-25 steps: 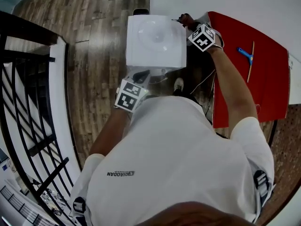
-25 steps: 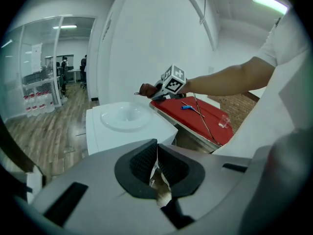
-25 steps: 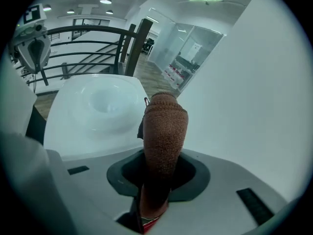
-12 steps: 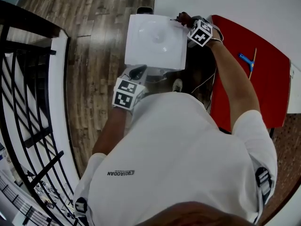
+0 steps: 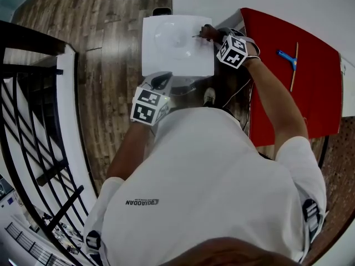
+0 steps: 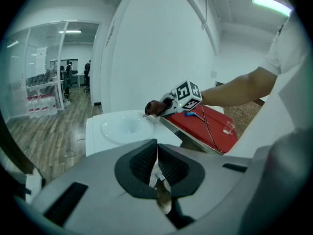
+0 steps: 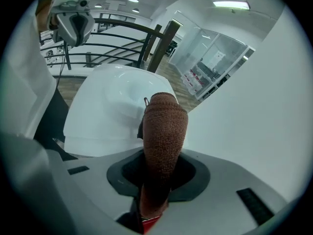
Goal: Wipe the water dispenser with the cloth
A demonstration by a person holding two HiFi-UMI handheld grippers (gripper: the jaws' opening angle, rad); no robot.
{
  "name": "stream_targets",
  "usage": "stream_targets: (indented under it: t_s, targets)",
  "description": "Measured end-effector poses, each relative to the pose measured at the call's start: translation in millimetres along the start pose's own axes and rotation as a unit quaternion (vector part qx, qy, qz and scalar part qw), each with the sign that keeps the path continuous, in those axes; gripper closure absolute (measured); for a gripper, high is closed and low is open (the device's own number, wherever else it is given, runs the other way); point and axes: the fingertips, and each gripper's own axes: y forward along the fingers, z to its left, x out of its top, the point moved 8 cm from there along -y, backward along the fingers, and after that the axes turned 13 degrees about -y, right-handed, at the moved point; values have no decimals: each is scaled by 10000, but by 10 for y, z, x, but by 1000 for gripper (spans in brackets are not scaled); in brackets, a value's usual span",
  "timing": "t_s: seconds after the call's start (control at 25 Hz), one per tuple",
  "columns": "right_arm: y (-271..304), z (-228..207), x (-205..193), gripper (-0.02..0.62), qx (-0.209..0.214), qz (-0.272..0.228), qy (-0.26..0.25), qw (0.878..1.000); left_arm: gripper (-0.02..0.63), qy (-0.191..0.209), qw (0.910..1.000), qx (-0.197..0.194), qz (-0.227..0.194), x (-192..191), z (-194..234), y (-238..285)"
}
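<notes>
Right gripper [image 7: 161, 170], clamped on the brown cloth [image 7: 165, 126], has slid from the water dispenser's [image 5: 166, 51] corner onto its top; left gripper [image 6: 157, 161], jaws closed and empty, stays at its front.

Left hand-held gripper [image 6: 157, 161] closed, arm bent; right hand-held gripper [image 7: 159, 174], arm extended, clamps the cloth [image 7: 164, 126].

The cloth [image 7: 165, 126] is rough terry, the dispenser [image 5: 166, 57] glossy plastic
</notes>
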Motion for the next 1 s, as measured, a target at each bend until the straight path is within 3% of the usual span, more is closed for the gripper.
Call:
stream_targets:
  t_s: [1.0]
  targets:
    - [-686, 1433, 300, 522, 337, -254, -400, 9983, 604, 531, 9961, -613, 344, -70, -127, 41]
